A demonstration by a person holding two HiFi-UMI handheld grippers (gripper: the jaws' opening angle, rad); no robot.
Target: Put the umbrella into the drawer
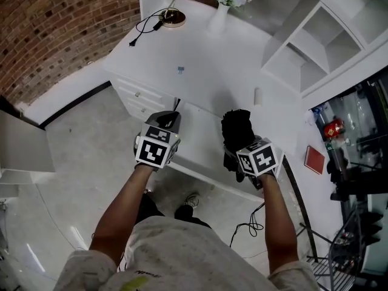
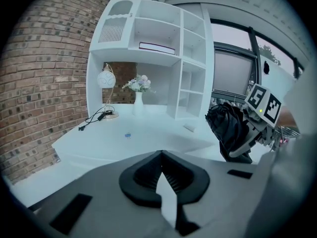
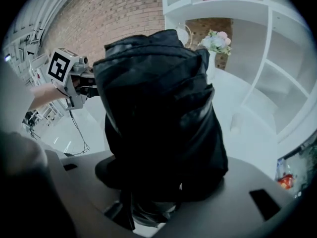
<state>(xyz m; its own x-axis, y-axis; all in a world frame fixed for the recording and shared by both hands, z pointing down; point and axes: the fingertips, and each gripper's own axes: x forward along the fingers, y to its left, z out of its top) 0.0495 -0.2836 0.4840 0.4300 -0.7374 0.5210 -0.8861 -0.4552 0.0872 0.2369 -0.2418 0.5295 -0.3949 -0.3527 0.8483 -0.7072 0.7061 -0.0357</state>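
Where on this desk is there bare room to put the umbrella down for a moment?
The broad middle of the desk is bare, between the small blue clip and the little white block by the shelves; the umbrella would fit there, I think. The back edge is crowded: lamp, its cord, and the flower vase.

1. Mid counter [image 1: 200, 59] lies open; only a small clip [image 1: 180, 70] sits there.
2. The far edge is crowded by the lamp [image 1: 172, 5], its cable [image 1: 144, 26] and the vase [image 1: 218, 18].
3. Shelves [image 1: 306, 53] wall off the counter's right side, with a small white block [image 1: 257, 96] at their foot.
4. Between the left claw [image 1: 175, 114] and the right claw [image 1: 245, 162] there is an open gap over the drawer [image 1: 203, 135].
5. The umbrella [image 1: 236, 129], clamped in the right claw, blocks the way straight ahead of it.
6. The floor [image 1: 79, 144] to the left is free; dark stands [image 1: 348, 162] crowd the right.
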